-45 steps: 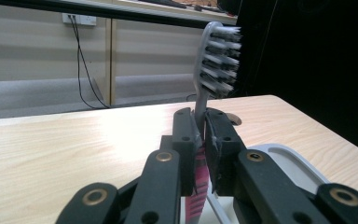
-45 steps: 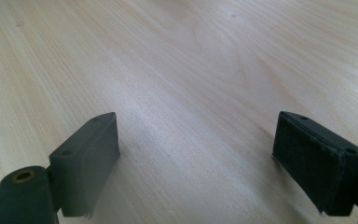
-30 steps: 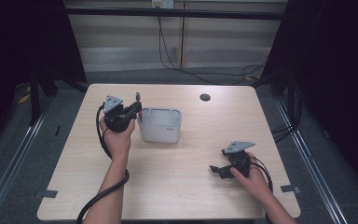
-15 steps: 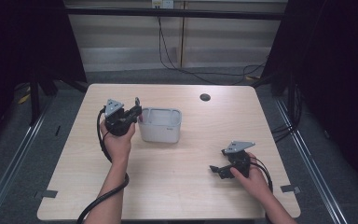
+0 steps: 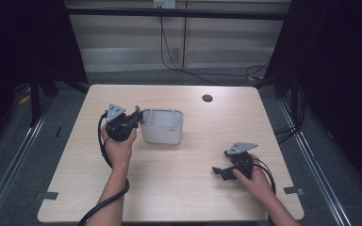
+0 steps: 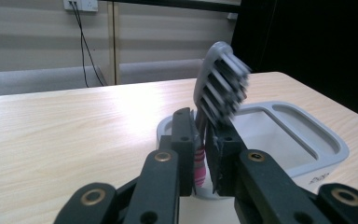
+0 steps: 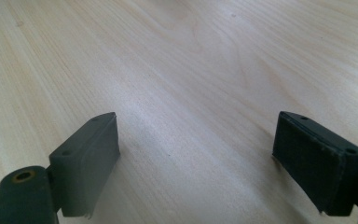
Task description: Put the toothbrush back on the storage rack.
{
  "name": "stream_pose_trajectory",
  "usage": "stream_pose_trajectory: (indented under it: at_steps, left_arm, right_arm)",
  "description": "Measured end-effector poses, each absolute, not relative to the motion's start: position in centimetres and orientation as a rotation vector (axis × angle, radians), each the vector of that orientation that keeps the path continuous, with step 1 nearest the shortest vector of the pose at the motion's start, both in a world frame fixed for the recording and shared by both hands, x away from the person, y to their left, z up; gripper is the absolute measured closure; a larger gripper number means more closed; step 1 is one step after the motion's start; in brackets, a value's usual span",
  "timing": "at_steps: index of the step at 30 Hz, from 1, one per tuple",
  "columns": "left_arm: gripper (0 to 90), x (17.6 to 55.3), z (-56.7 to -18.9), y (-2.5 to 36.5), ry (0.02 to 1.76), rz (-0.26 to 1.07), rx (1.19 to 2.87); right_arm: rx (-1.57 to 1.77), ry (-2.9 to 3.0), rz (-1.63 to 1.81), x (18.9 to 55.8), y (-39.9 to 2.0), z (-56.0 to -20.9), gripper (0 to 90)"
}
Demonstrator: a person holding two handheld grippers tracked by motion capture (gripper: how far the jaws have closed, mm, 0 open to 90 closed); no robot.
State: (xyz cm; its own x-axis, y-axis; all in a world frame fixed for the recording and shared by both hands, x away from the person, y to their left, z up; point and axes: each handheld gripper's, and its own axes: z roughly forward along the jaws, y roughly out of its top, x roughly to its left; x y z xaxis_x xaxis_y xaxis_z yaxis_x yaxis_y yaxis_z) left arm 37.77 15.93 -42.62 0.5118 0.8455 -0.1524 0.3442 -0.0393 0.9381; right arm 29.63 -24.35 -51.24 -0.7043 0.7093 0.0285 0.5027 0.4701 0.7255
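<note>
A toothbrush with a grey bristled head (image 6: 221, 84) and a pink-and-white handle (image 6: 199, 168) stands upright in my left gripper (image 6: 203, 140), whose jaws are shut on the handle. In the high view the left gripper (image 5: 135, 115) is at the left end of a white two-compartment holder (image 5: 162, 134), with the brush head (image 5: 138, 111) just beside its rim. The holder's rim (image 6: 326, 140) lies right behind the brush. My right gripper (image 5: 221, 162) rests low on the table at the front right, open. Its fingers (image 7: 91, 158) stand wide apart with bare wood between them.
The light wooden table (image 5: 188, 193) has a dark round cable hole (image 5: 207, 98) at the back centre. Black cables trail from both grippers toward the person. Dark curtains and floor rails flank the table.
The left gripper has come down and slightly nearer with the toothbrush, bringing the brush head to the holder's left rim. The right gripper has stayed put.
</note>
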Motion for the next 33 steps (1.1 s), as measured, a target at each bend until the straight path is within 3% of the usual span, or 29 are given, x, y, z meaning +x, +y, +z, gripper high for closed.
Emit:
stream_pose_trajectory:
  at_steps: [19, 33]
  left_arm:
    - [82.0, 37.59, -42.75, 16.18, 1.042, 0.553, 1.643]
    - [76.9, 37.64, -42.85, 16.47, 1.042, 0.551, 1.659]
  right_arm:
    - [1.036, 2.444, 1.068, 29.62, -24.35, -51.24, 13.9]
    - [1.035, 2.444, 1.068, 29.63, -24.35, -51.25, 13.9]
